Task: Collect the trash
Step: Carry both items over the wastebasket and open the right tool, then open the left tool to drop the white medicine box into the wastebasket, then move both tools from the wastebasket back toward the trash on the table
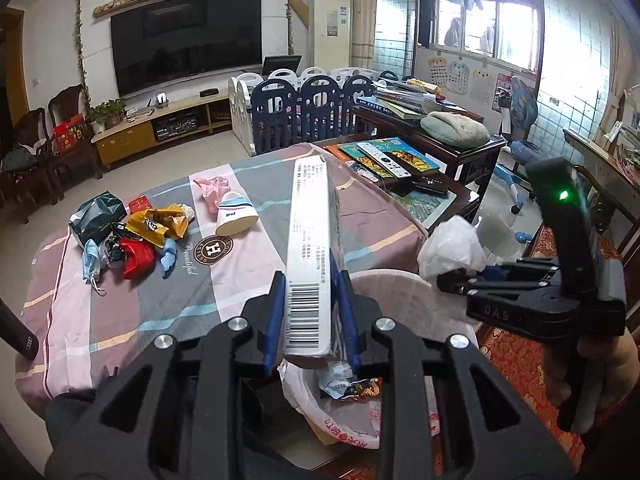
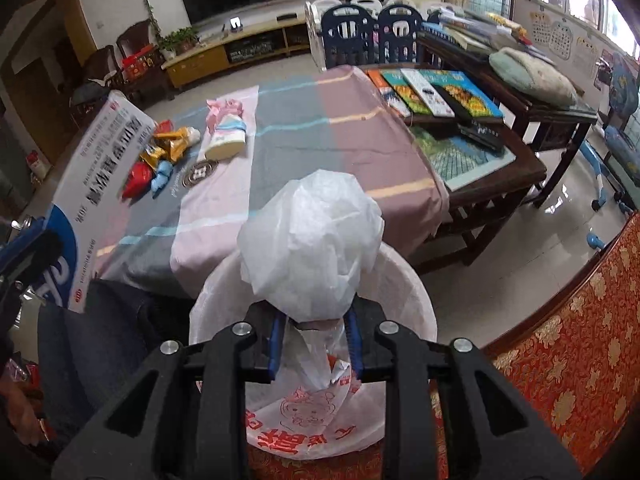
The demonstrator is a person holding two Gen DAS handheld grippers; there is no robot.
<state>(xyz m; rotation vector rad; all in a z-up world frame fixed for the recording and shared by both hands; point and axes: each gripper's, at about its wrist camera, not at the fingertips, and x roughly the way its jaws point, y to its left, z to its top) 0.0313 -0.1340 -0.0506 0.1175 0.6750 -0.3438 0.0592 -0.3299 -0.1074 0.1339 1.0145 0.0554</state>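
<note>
At the left of the covered table [image 1: 248, 280] lies a heap of trash: a dark green packet [image 1: 97, 216], a blue face mask [image 1: 91, 256], a red wrapper [image 1: 137, 257] and yellow wrappers [image 1: 162, 222]. Just to their right a paper cup [image 1: 236, 216] lies on its side, touching a crumpled pink tissue [image 1: 212, 190].

In the middle, the left gripper [image 1: 312, 316] is clamped on a long white box [image 1: 310, 248], its blue fingers pressed against the box's two broad sides near the barcode end. The box is held on edge above the mouth of a white bin [image 1: 404, 280] beside the table. A printed plastic bag [image 1: 340, 420] lines the bin, and a few crumpled wrappers [image 1: 352, 386] already lie inside it.

To the right, the right gripper [image 2: 316, 340] has closed on a bunched white bag [image 2: 312, 248], pinching its lower part over the same bin [image 2: 416, 300].
</note>
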